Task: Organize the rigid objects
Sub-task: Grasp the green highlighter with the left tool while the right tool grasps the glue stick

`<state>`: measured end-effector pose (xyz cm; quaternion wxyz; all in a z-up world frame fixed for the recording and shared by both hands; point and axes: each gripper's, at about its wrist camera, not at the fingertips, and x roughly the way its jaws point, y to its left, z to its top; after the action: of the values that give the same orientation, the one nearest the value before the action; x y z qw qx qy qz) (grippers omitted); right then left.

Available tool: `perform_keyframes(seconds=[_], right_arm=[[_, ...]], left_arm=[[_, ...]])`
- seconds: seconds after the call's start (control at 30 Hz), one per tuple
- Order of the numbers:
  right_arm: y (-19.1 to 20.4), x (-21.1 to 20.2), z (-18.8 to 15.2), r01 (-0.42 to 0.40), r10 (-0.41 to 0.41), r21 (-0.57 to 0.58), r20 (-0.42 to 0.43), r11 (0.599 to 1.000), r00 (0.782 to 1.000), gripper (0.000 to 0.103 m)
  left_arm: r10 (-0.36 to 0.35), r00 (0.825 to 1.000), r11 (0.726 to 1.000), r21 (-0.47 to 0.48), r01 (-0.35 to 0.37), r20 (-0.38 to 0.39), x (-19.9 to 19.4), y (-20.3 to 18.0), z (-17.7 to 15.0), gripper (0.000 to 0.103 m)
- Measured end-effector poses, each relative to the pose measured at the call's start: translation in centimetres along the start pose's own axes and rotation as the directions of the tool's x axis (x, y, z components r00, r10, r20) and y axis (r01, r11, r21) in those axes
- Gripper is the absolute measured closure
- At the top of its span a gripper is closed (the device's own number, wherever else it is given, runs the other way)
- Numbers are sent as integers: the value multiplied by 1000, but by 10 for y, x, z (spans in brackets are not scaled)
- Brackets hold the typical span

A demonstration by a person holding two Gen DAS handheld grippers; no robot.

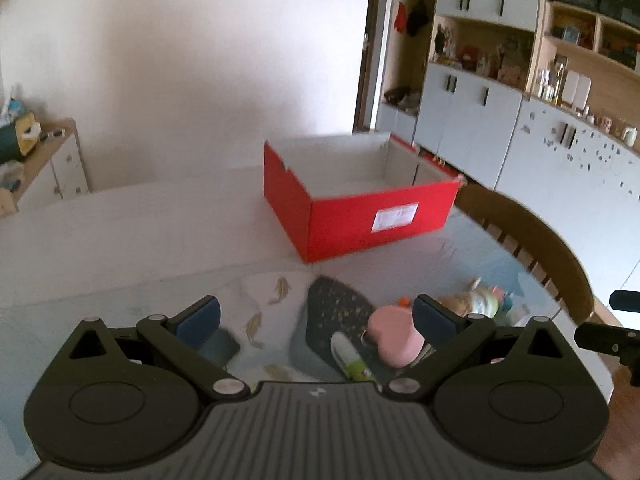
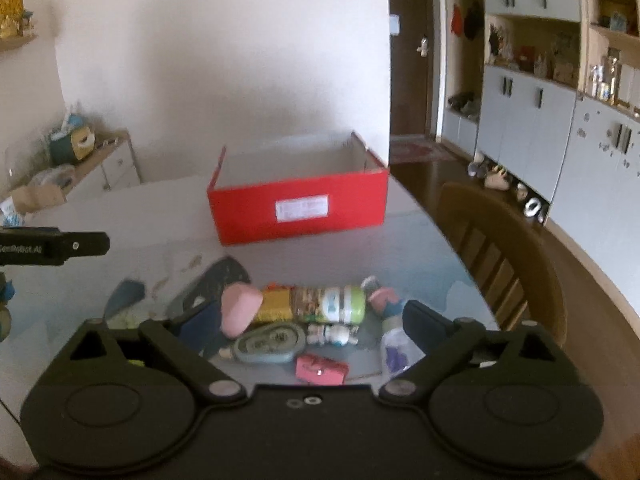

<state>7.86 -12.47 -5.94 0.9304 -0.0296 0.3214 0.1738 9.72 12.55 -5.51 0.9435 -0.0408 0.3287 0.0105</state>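
An open red cardboard box (image 1: 360, 220) with a white inside stands on the table; it also shows in the right wrist view (image 2: 298, 208). In front of it lies a heap of small objects: a pink heart-shaped piece (image 2: 239, 309), a green-capped bottle (image 2: 330, 304), a yellow pack (image 2: 275, 305), a grey oval case (image 2: 270, 343), a small red block (image 2: 320, 369) and a clear bottle (image 2: 394, 354). My right gripper (image 2: 316, 324) is open above the heap, empty. My left gripper (image 1: 316, 318) is open at the heap's left side, the pink piece (image 1: 394, 336) by its right finger.
The table (image 1: 140, 240) has a pale patterned cloth. A wooden chair (image 2: 504, 248) stands at its right edge. Cupboards and shelves line the right wall (image 2: 560, 120). A low cabinet with clutter (image 2: 80, 160) is at the back left.
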Motion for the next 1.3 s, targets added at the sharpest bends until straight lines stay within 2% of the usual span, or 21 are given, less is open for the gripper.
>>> perform_keyframes(seconds=[0.1, 0.27, 0.43, 0.6, 0.8, 0.87, 0.97, 1.0, 1.13, 1.3], right_arm=[[5, 11, -9, -8, 7, -25, -51, 1000, 999, 11], [13, 25, -23, -33, 28, -41, -118, 999, 993, 14], [21, 39, -35, -58, 47, -55, -194, 997, 980, 20], [38, 54, -40, -123, 97, -89, -251, 988, 963, 23], [74, 78, -36, -193, 135, -191, -282, 962, 950, 29], [85, 87, -36, -217, 148, -218, -293, 952, 945, 31], [97, 104, -37, -243, 162, -223, -327, 944, 931, 41], [100, 109, -38, -248, 164, -226, -335, 942, 928, 45], [112, 128, -40, -243, 151, -231, -356, 942, 922, 57], [116, 148, -40, -224, 130, -215, -379, 951, 916, 67]], left_arm=[[-16, 999, 1000, 19, 16, -36, 18, 0, -11, 0], [19, 993, 1000, 27, -16, -120, 46, 3, -31, 0], [66, 978, 998, 18, -64, -200, 71, 19, -51, 0], [95, 963, 994, -23, -104, -253, 84, 35, -63, 1], [90, 956, 993, -50, -108, -280, 93, 42, -71, 5], [86, 955, 993, -52, -106, -284, 94, 43, -73, 12], [91, 951, 992, -59, -113, -297, 98, 46, -77, 18], [87, 950, 992, -65, -111, -299, 98, 47, -78, 23], [97, 955, 992, -47, -114, -281, 98, 48, -80, 31], [108, 960, 993, -13, -115, -258, 98, 46, -80, 49]])
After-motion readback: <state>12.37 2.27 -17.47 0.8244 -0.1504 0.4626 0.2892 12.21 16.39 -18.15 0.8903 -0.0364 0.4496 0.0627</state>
